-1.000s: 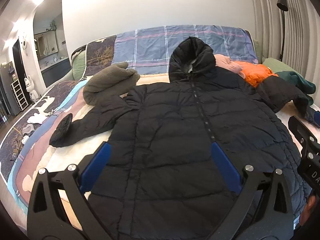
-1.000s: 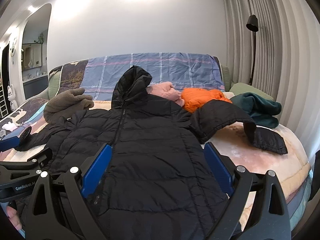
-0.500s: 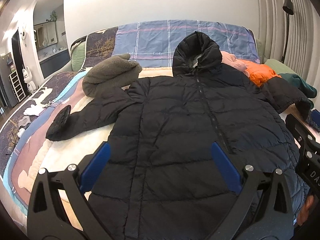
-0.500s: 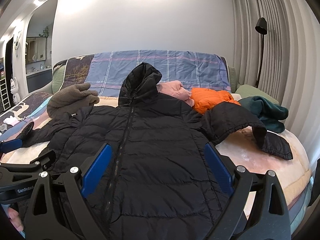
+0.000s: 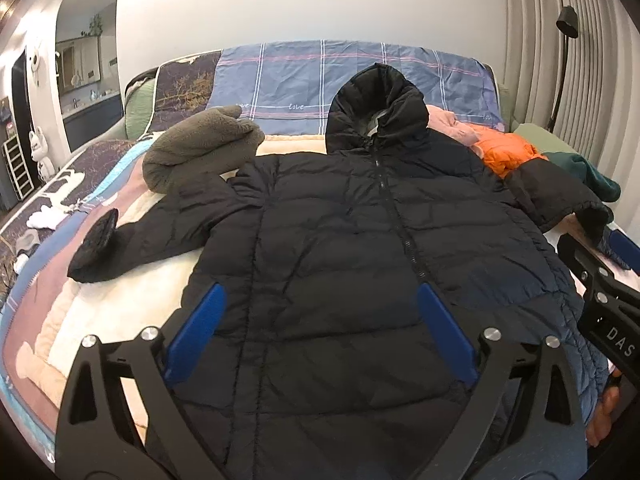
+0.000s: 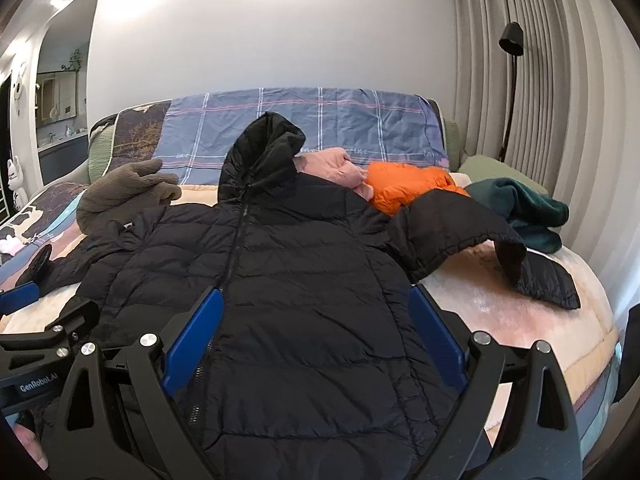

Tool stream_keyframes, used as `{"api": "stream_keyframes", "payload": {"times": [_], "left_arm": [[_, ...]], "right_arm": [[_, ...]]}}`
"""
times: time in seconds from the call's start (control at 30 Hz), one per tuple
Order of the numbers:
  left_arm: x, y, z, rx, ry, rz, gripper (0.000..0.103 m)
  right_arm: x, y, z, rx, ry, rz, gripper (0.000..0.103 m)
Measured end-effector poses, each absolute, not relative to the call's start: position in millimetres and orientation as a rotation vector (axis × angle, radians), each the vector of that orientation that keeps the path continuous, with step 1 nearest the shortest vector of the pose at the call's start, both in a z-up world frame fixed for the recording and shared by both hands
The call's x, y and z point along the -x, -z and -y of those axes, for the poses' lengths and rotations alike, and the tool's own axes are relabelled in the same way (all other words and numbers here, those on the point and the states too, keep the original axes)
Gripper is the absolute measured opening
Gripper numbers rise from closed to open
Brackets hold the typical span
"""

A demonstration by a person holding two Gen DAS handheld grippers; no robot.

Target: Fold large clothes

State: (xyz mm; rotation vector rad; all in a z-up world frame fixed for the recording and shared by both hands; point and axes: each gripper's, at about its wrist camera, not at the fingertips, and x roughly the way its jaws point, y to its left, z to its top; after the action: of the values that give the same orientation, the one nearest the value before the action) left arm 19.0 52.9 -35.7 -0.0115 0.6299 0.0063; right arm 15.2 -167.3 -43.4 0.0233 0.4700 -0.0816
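Black jacket [image 5: 352, 248] lies flat; left tool [image 5: 320, 328] spread above it.

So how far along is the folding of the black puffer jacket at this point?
Done: the black puffer jacket lies spread face up and zipped on the bed, hood toward the headboard. In hand: nothing; the left gripper and right gripper both hover open above its lower half. Left: every fold. Both sleeves are out to the sides, the right sleeve buckled. Other clothes wait behind.

home bedroom | bed [image 6: 520, 304], curtains [image 6: 560, 80], floor lamp [image 6: 511, 40], clothes heaped
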Motion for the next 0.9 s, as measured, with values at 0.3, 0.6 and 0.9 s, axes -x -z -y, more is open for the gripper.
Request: {"api": "stream_keyframes", "payload": {"times": [0.3, 0.6, 0.9], "left_arm": [[-24, 40, -43, -0.003, -0.003, -0.637, 0.095], [-32, 45, -38, 0.003, 0.04, -0.663, 0.076], [-40, 42, -34, -0.011, 0.032, -0.661, 0.074]], "right_arm": [[-18, 49, 172, -0.017, 0.081, -0.466, 0.094], [-26, 55, 180, -0.021, 0.097, -0.485, 0.088], [-32, 57, 186, -0.025, 0.088, -0.49, 0.085]]}}
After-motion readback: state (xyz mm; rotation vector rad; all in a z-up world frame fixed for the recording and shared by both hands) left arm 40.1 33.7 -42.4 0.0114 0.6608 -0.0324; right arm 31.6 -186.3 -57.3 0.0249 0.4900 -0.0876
